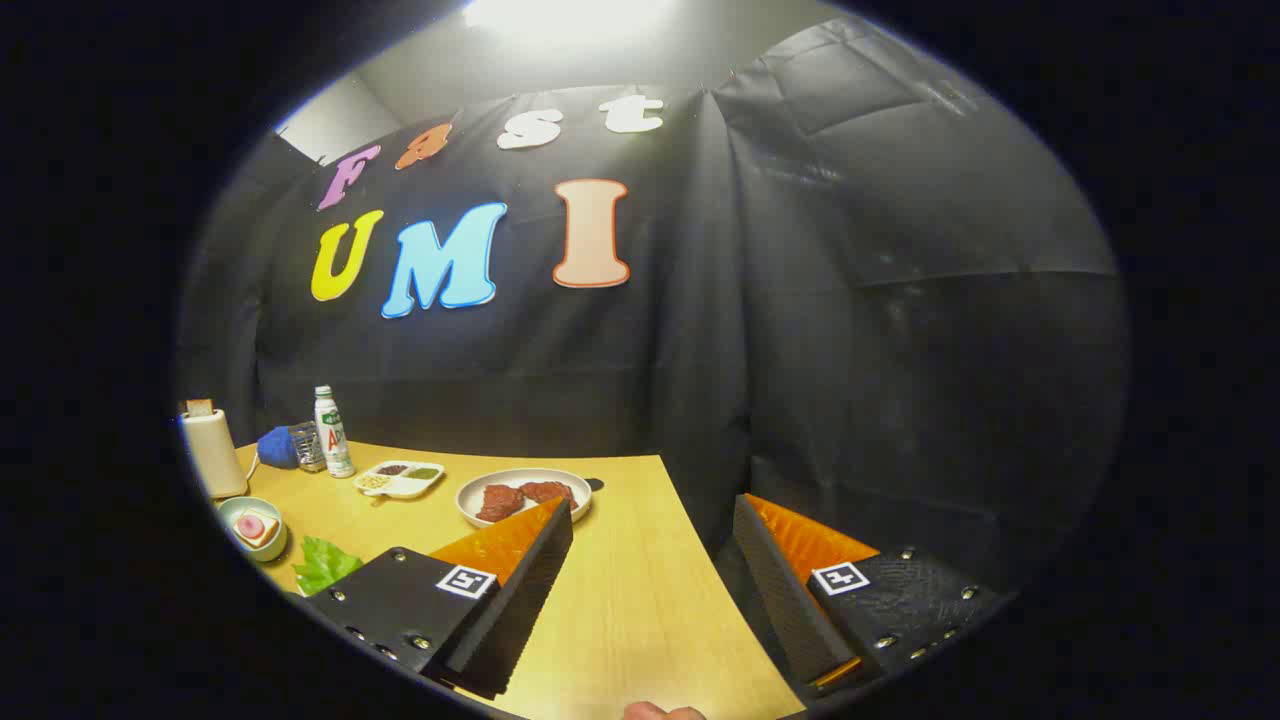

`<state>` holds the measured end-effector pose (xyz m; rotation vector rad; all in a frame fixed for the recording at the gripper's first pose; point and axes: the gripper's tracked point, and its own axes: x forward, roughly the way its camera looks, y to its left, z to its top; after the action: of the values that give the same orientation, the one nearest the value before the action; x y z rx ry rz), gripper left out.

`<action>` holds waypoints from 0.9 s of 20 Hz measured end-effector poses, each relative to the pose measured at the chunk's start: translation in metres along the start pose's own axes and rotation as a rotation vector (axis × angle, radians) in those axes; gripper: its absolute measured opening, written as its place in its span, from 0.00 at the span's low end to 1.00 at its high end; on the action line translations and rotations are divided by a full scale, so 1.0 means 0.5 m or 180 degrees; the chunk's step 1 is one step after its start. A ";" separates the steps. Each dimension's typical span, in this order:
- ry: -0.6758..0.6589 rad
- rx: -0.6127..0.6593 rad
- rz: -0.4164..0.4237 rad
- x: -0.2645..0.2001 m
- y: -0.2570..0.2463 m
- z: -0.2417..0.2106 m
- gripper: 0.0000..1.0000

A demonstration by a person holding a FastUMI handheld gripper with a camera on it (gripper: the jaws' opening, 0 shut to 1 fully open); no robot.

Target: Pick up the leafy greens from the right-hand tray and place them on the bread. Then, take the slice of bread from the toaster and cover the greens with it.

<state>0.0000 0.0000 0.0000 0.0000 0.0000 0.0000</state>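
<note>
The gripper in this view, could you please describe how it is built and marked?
The gripper has two wedge-shaped fingers with orange outer faces and black, finely ribbed inner pads. Each sits on a black block fastened with small silver screws, and each block carries a square white tag with a black pattern. The jaws stand wide apart with nothing between them, above the wooden table.

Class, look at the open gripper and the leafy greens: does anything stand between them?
Nothing visible does. The gripper is open over bare table, and the leafy greens lie beside its left finger, off to the side.
</note>
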 end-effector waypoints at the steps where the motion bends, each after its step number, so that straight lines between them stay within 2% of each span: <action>1: -0.0052 0.0011 0.0028 -0.018 0.024 0.015 0.99; 6: -0.0176 -0.0047 0.0136 -0.067 0.132 0.077 0.99; 8: -0.0207 -0.0047 0.0266 -0.083 0.189 0.090 0.99; 12: -0.0157 -0.0020 0.0444 -0.075 0.288 0.094 0.99; 15: -0.0102 0.0121 0.0728 -0.081 0.376 0.079 0.99; 18: 0.0032 -0.0015 0.0859 -0.074 0.379 0.048 0.99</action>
<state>-0.0371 0.1896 0.0239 -0.0047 0.0099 0.2698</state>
